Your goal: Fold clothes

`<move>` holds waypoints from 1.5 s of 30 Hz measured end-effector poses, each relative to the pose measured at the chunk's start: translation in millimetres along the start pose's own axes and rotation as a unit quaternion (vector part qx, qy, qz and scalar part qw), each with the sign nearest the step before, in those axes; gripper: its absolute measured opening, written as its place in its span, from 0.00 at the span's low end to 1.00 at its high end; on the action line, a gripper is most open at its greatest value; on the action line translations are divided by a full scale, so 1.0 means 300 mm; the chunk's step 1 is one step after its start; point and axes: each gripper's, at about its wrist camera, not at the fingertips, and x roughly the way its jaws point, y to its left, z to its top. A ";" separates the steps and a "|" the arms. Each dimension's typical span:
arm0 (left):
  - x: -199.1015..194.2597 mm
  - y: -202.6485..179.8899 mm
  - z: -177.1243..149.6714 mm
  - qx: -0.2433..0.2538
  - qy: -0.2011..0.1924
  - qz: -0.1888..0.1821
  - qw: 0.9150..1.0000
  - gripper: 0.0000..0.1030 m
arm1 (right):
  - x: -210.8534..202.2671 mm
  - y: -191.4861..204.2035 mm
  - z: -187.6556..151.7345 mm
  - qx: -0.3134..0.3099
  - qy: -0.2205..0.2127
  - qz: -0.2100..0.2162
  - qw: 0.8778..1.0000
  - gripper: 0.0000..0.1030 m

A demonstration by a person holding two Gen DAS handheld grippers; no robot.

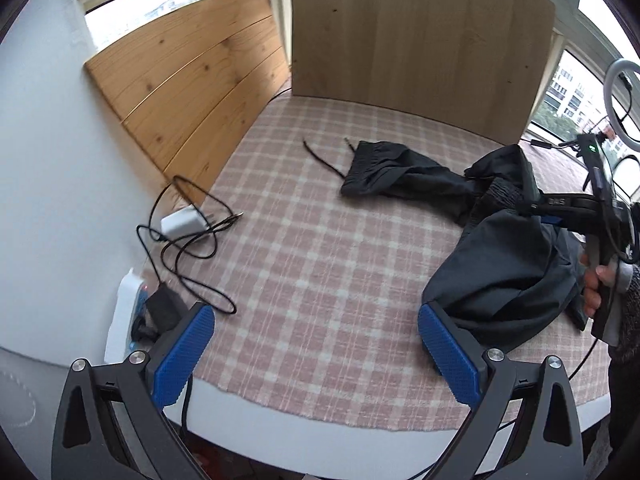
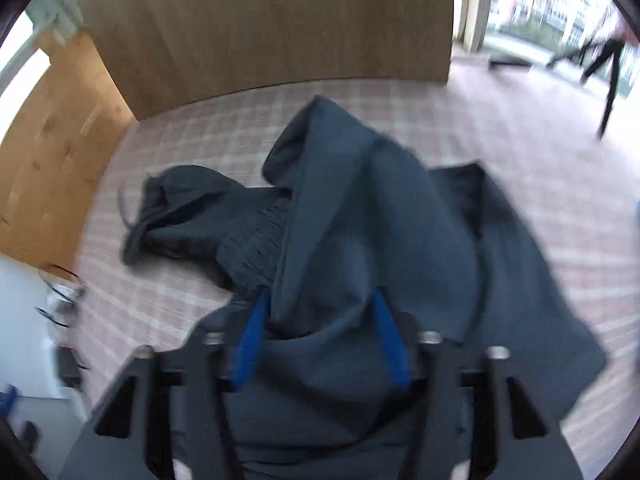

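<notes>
While the dark pants (image 1: 472, 240) lie bunched near the bed's (image 1: 304, 264) right edge, the right gripper (image 2: 320, 336) pinches a soft fold — floppy and light, best grabbed by the waistband. The left gripper (image 1: 316, 348) hangs wide open, empty.

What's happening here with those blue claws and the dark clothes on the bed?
A person is folding clothes with a hand-held claw in each hand. The right claw has gathered a bunch of the dark garment between its blue pads and lifts it off the pink checked bed cover. The left claw hangs wide open and empty near the bed's front edge. Nothing is folded yet; the garment is crumpled.
</notes>
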 end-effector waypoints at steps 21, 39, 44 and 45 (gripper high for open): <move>0.453 -0.668 0.364 0.222 0.051 -0.128 0.965 0.99 | -0.878 -0.943 -0.633 0.304 -0.121 -0.248 0.912 0.23; 0.508 -0.792 0.329 0.274 0.081 -0.183 0.940 0.14 | -0.257 -0.579 -0.033 0.093 -0.042 -0.051 0.993 0.43; 0.486 -0.707 0.365 0.248 0.080 -0.184 0.948 0.68 | -0.057 -0.426 0.155 0.000 -0.008 -0.063 0.998 0.53; 0.487 -0.702 0.377 0.247 0.074 -0.186 0.948 0.68 | -0.029 -0.403 0.176 -0.018 -0.002 -0.071 0.997 0.53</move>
